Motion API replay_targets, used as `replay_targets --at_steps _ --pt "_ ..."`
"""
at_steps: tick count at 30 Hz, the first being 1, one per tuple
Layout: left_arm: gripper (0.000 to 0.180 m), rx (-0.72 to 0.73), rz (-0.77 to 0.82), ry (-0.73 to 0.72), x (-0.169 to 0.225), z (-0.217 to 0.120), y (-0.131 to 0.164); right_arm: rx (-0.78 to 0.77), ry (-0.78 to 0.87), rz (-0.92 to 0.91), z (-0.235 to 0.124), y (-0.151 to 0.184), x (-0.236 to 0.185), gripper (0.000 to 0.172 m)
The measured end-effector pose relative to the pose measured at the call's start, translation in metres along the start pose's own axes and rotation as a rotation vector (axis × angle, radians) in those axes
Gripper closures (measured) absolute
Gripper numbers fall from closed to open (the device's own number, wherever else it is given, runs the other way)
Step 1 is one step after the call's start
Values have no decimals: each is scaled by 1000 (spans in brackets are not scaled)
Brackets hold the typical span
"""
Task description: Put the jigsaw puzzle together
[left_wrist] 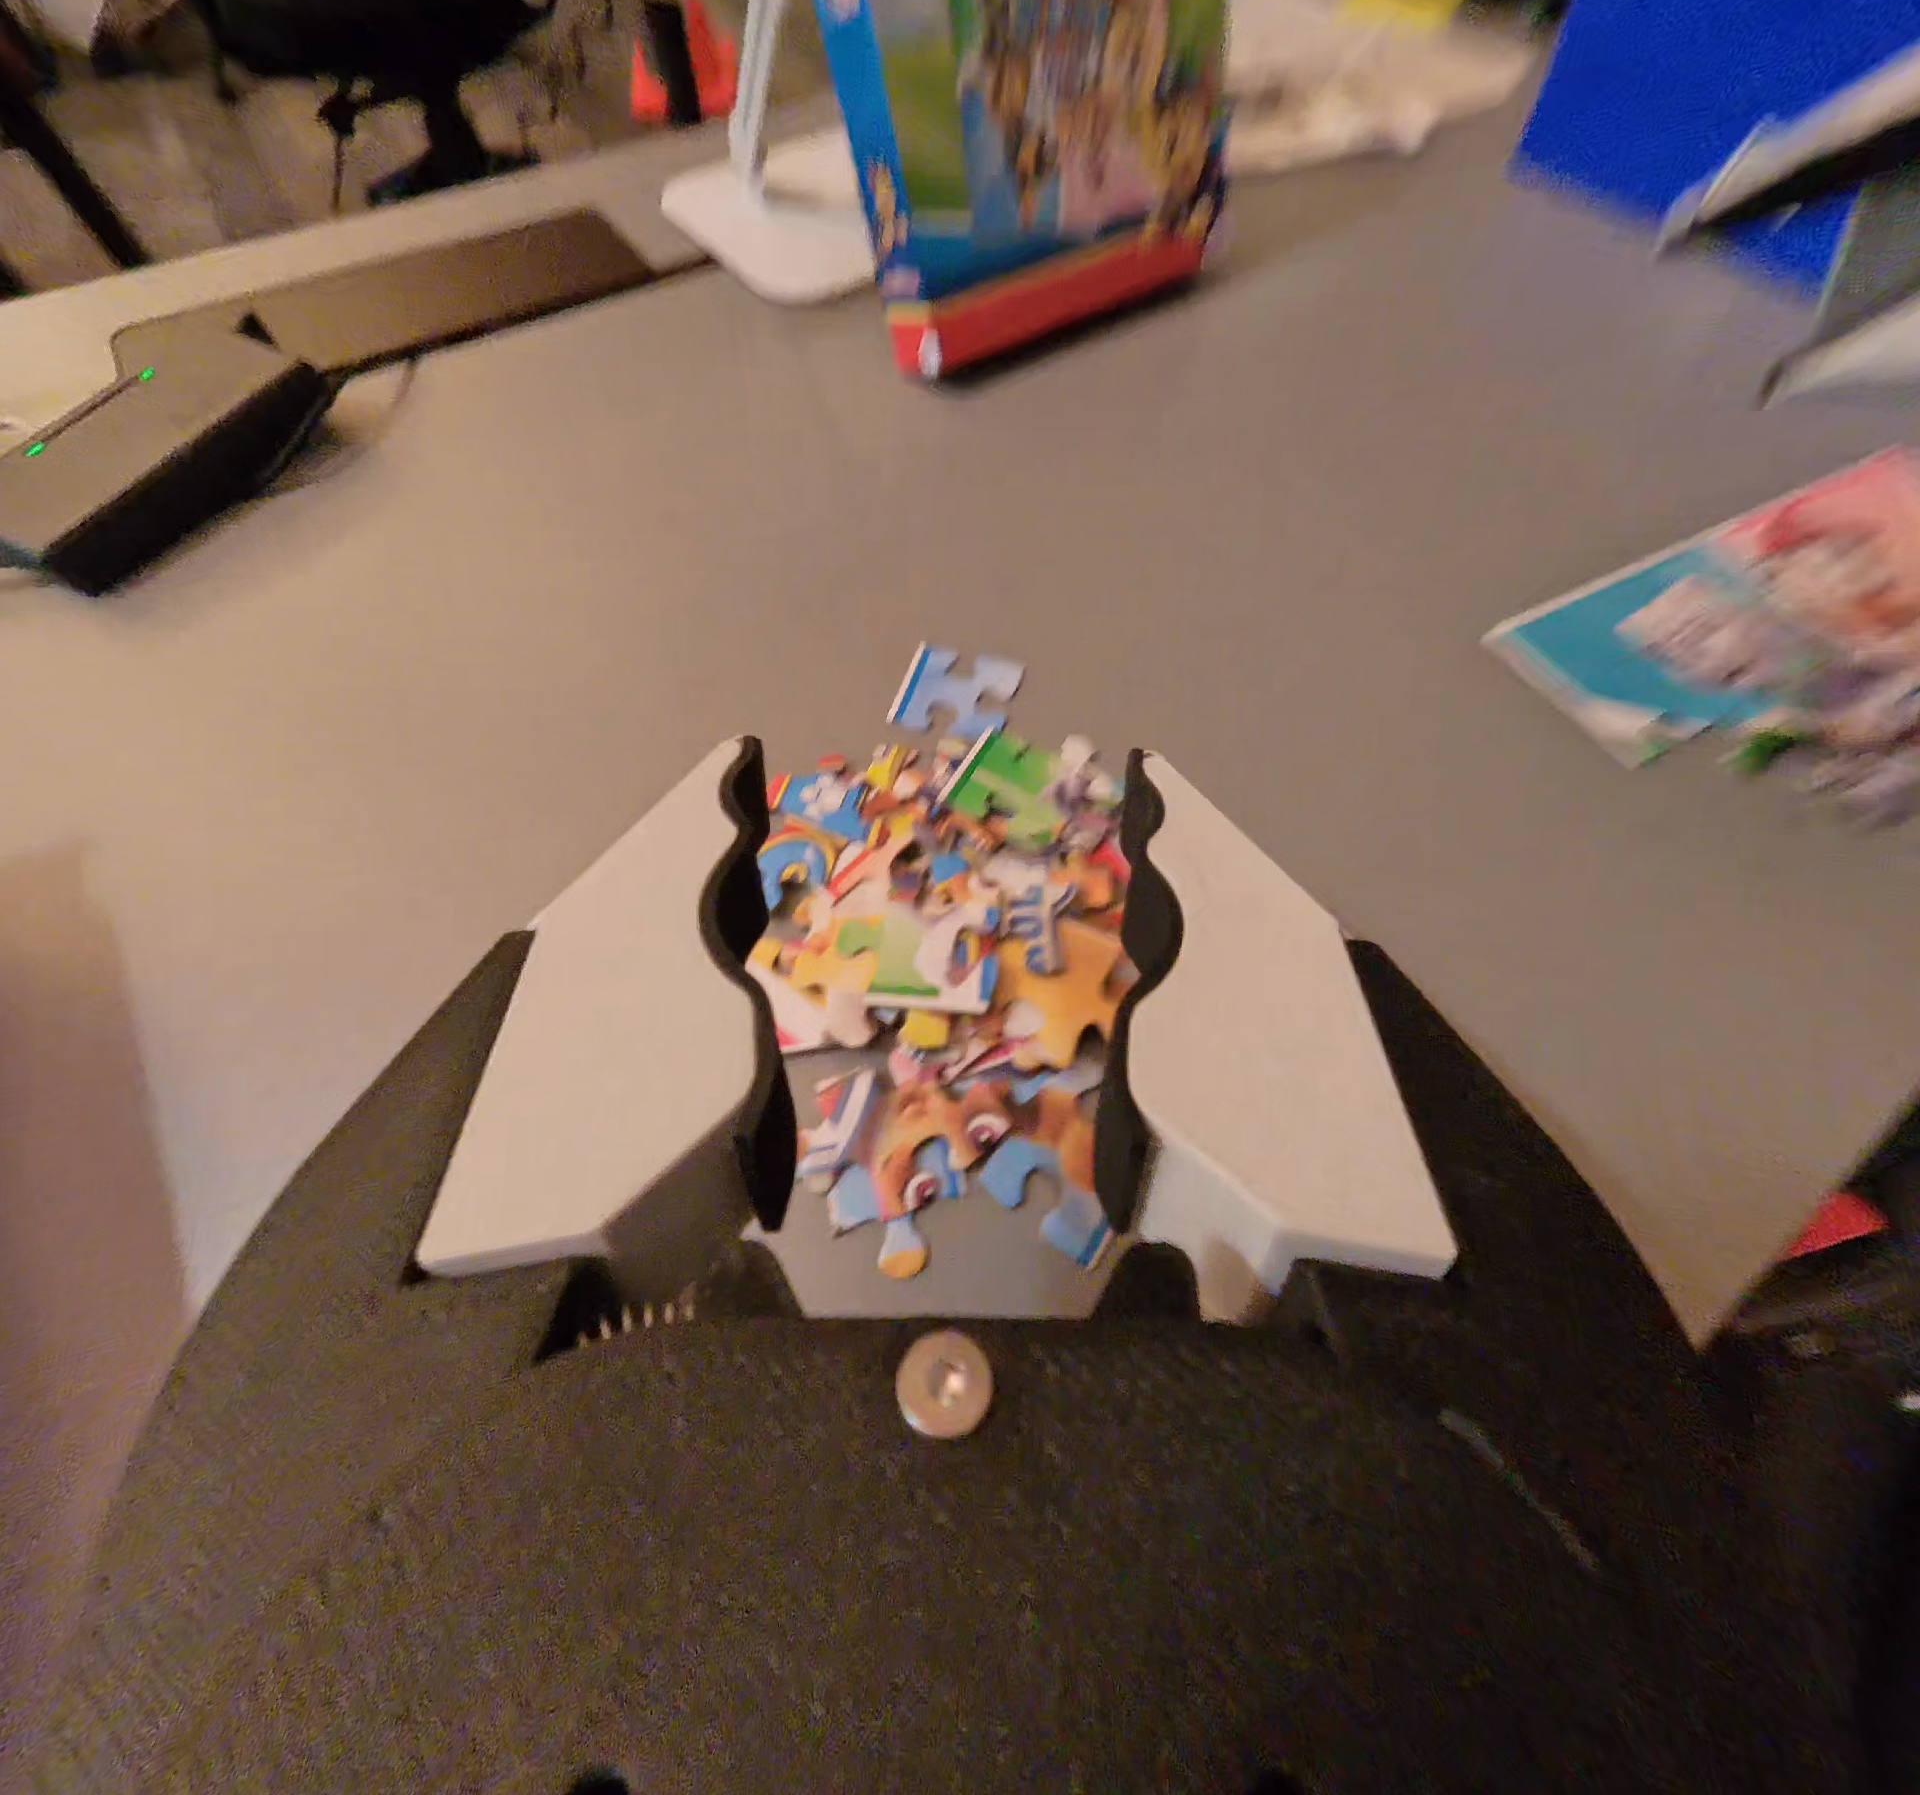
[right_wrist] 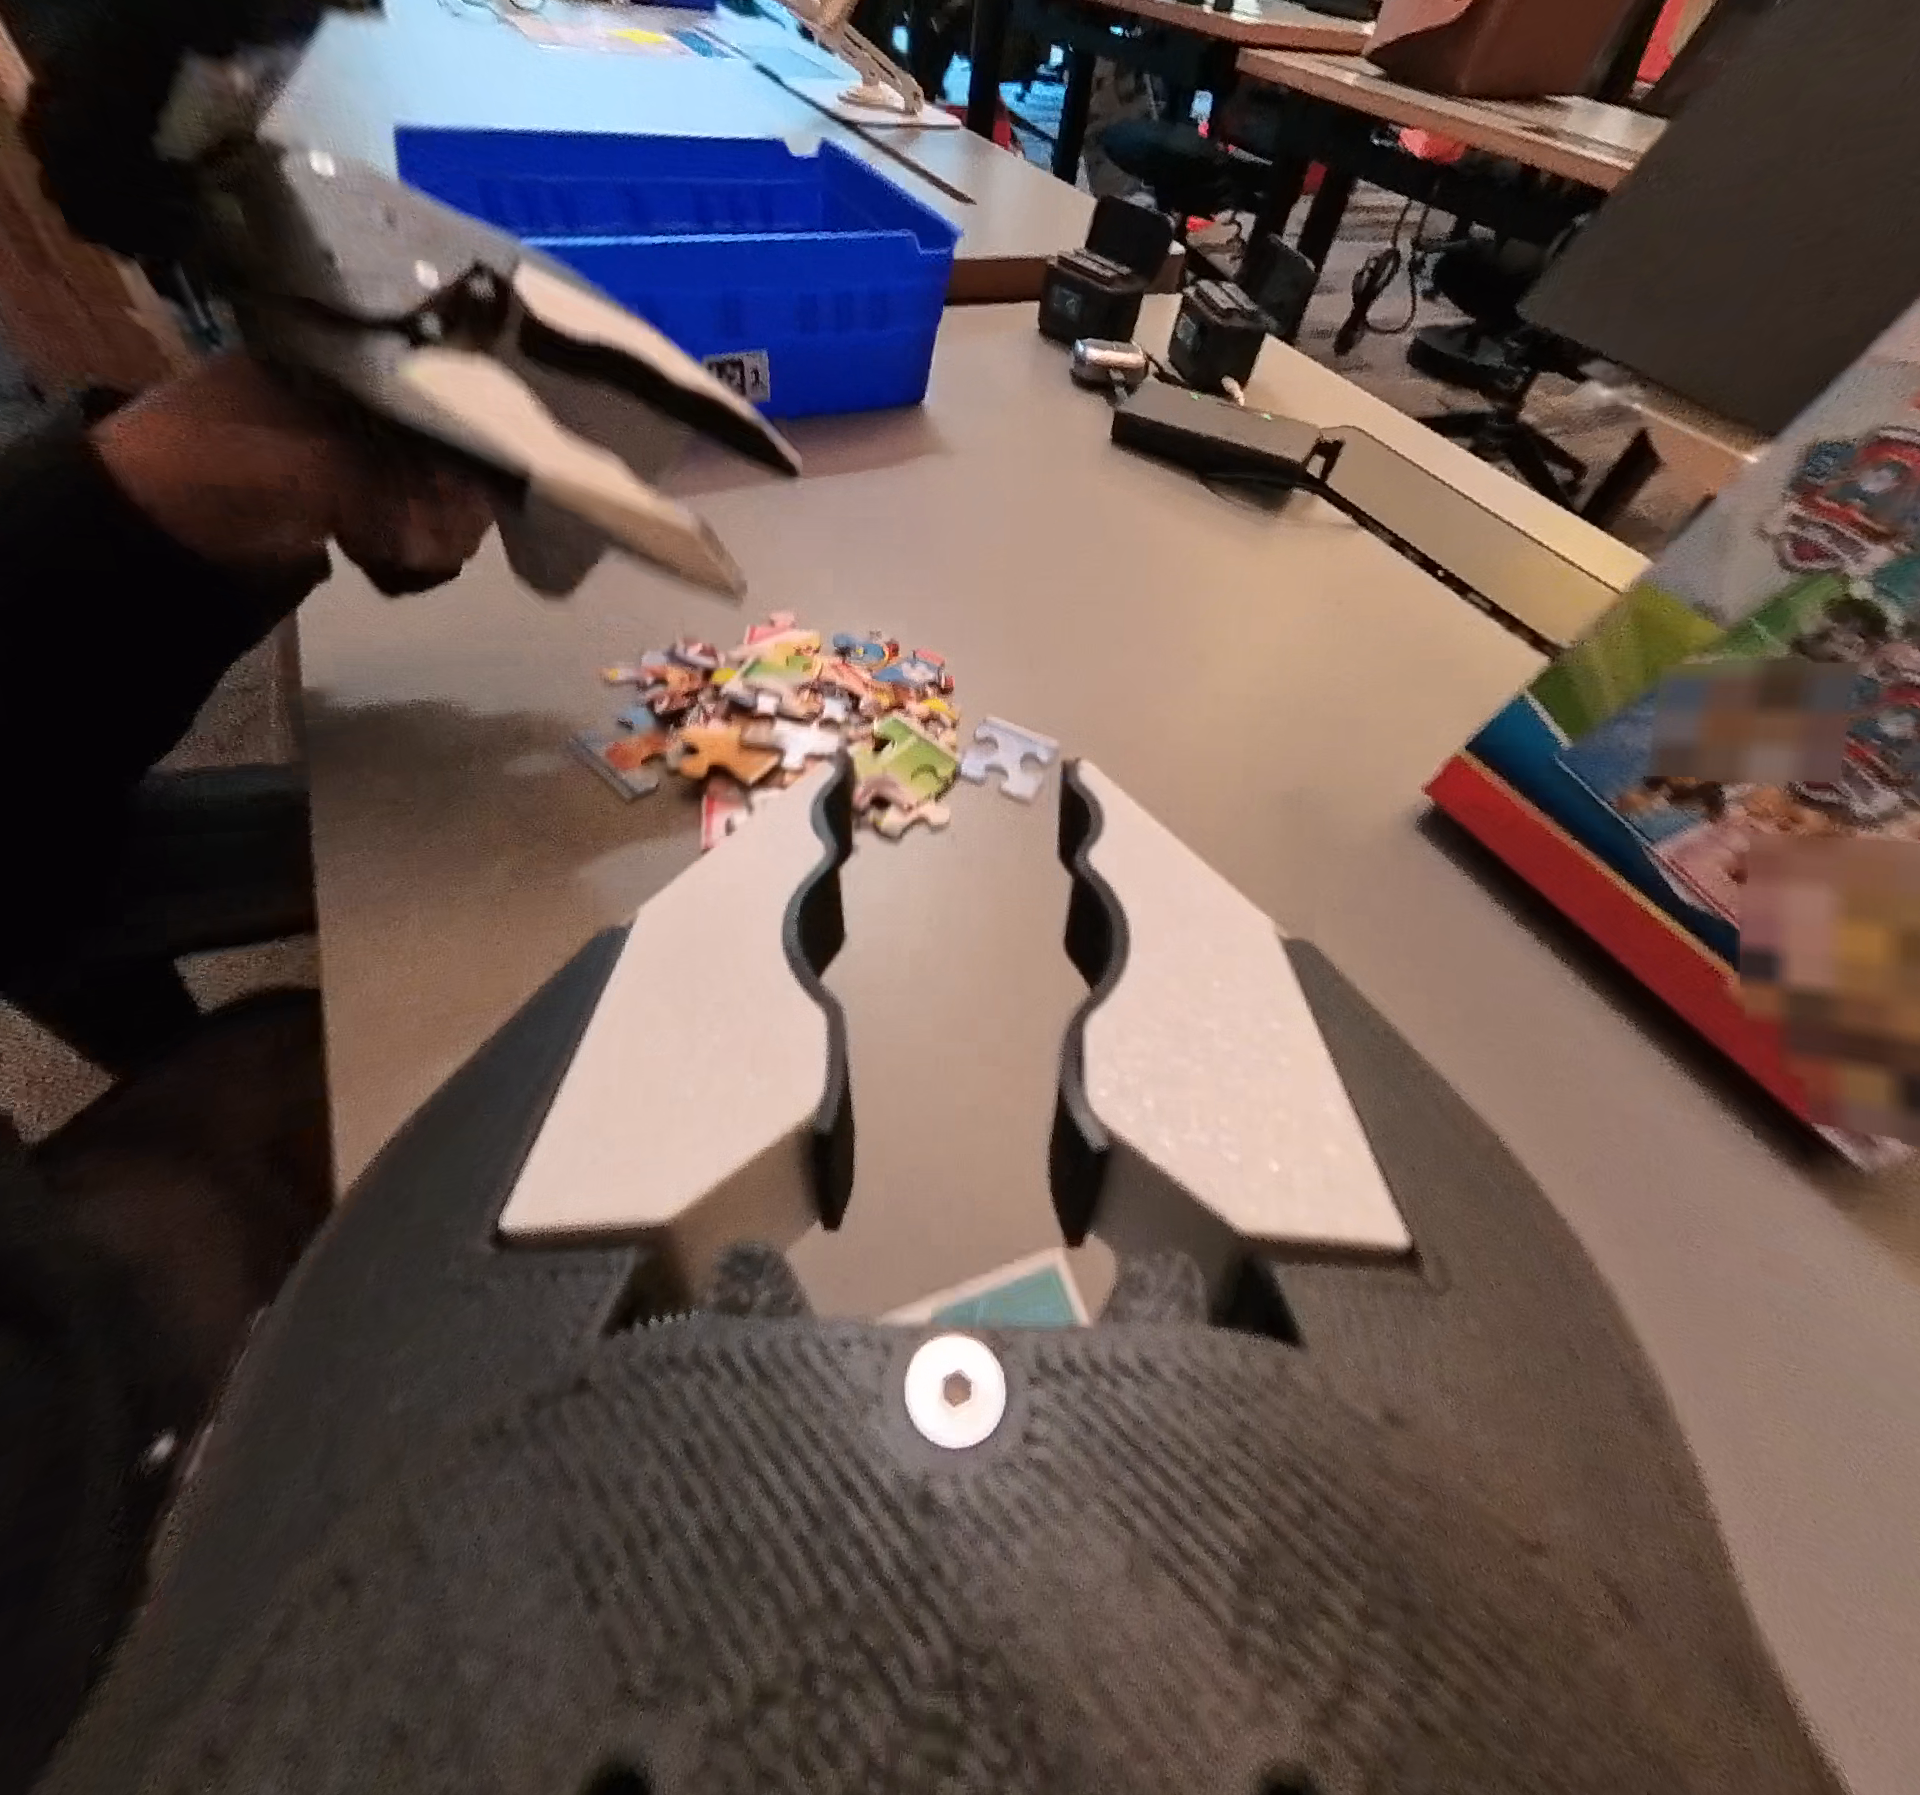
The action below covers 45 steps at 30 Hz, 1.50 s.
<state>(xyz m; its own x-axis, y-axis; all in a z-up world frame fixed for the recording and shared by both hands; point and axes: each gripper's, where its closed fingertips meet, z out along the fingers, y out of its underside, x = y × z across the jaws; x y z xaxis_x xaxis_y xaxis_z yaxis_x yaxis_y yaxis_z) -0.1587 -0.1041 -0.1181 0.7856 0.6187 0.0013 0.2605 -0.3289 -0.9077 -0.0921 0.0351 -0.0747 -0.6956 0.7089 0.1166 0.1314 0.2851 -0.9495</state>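
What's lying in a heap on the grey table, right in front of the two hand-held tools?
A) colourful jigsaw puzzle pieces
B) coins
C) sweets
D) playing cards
A: the heap of colourful jigsaw puzzle pieces lies loose on the grey table, their knobs and notches plain, with a pale blue piece lying just off its edge.

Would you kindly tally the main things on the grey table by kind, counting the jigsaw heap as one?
Heap of jigsaw pieces: 1
Loose pale blue jigsaw piece: 1
Upright puzzle box: 1
Blue bin: 1
Flat printed sheet: 1
Grippers, both empty with fingers apart: 2 (left, right)
Total: 7
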Motion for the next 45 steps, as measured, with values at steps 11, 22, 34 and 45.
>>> replay_targets --at_steps 11,22,34,45 --pt "124 161 -115 499 130 15 -38 -189 421 6 -173 112 9 129" --pt "118 -212 434 577 302 74 51 -206 468 13 -209 164 -1 124" --pt "133 -336 527 650 318 56 77 -206 369 -2 -175 165 -26 123" --pt "127 -363 568 591 314 59 82 -195 366 2 -175 164 -27 123"
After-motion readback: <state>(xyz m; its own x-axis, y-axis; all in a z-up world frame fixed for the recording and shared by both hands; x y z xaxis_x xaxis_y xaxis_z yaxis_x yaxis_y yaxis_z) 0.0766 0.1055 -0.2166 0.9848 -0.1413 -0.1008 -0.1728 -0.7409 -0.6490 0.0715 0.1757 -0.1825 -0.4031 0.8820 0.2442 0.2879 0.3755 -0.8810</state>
